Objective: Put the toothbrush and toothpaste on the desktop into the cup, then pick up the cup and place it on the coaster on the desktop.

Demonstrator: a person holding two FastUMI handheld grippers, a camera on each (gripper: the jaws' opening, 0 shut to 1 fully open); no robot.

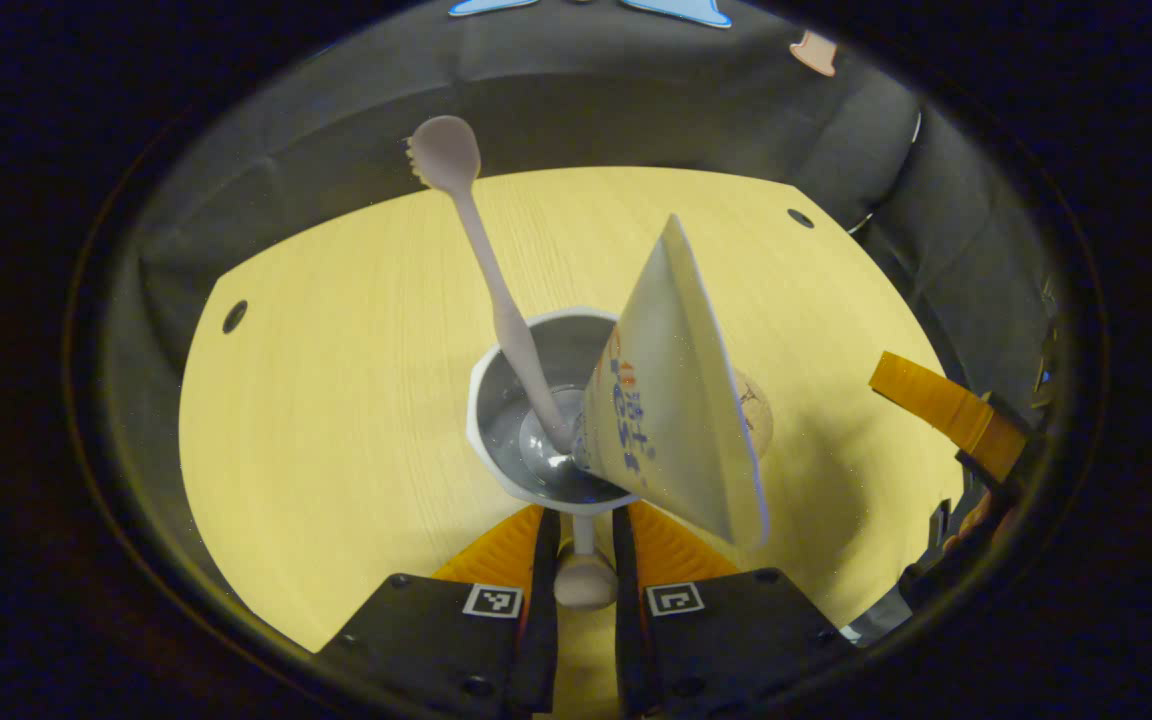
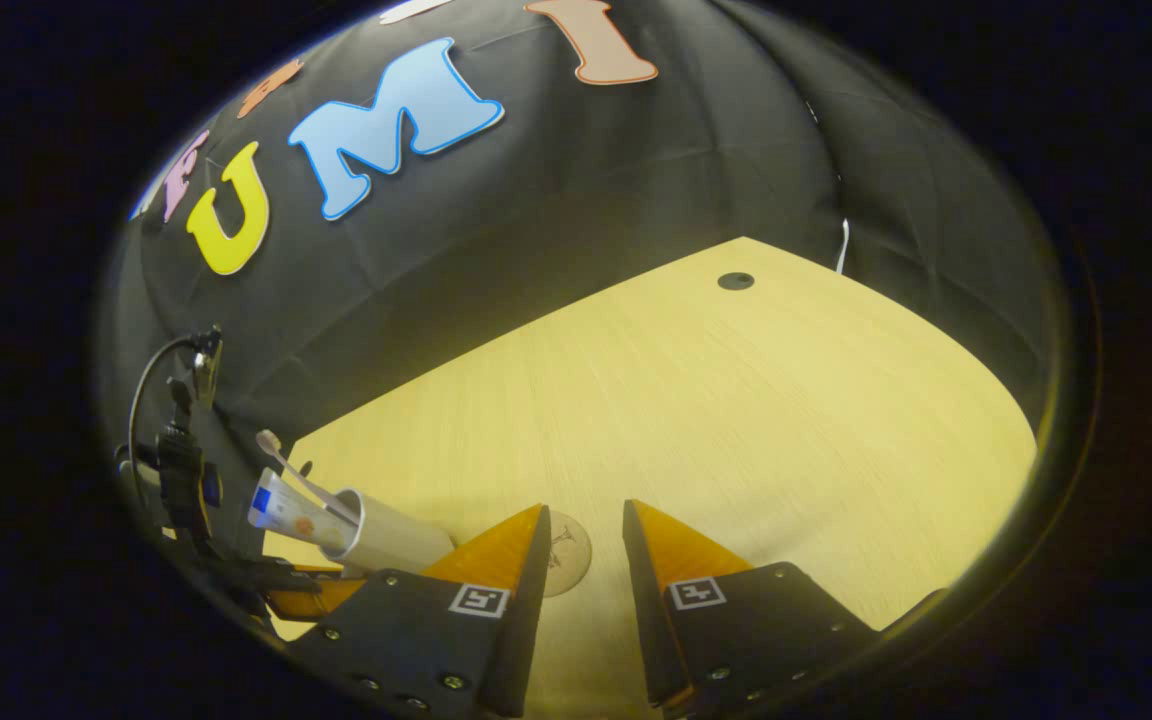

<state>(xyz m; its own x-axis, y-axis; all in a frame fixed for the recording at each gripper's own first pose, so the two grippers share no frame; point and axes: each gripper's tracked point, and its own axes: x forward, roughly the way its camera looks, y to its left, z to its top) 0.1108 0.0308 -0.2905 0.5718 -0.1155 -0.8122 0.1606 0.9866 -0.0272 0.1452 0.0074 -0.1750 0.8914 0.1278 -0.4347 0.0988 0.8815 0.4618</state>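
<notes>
A white cup (image 1: 484, 400) sits between the fingers of my left gripper (image 1: 584, 515), which is shut on the cup's handle (image 1: 584, 580). Inside the cup, a pale toothbrush (image 1: 496, 290) stands with its head up, and a white toothpaste tube (image 1: 676, 400) leans right beside it. A round coaster (image 1: 758, 412) peeks out behind the tube on the wooden desktop (image 1: 336, 400). In the right gripper view the cup (image 2: 391, 540) shows at lower left with the toothbrush (image 2: 286, 470) and toothpaste (image 2: 281, 510) sticking out. My right gripper (image 2: 584, 512) is open, and the coaster (image 2: 568, 552) lies just beyond its fingers.
The desktop has small round holes at its far corners (image 1: 234, 316) (image 1: 800, 217) (image 2: 735, 281). Black cloth walls close it in behind and at the sides. The right gripper's finger (image 1: 941, 405) hangs over the table's right side in the left gripper view.
</notes>
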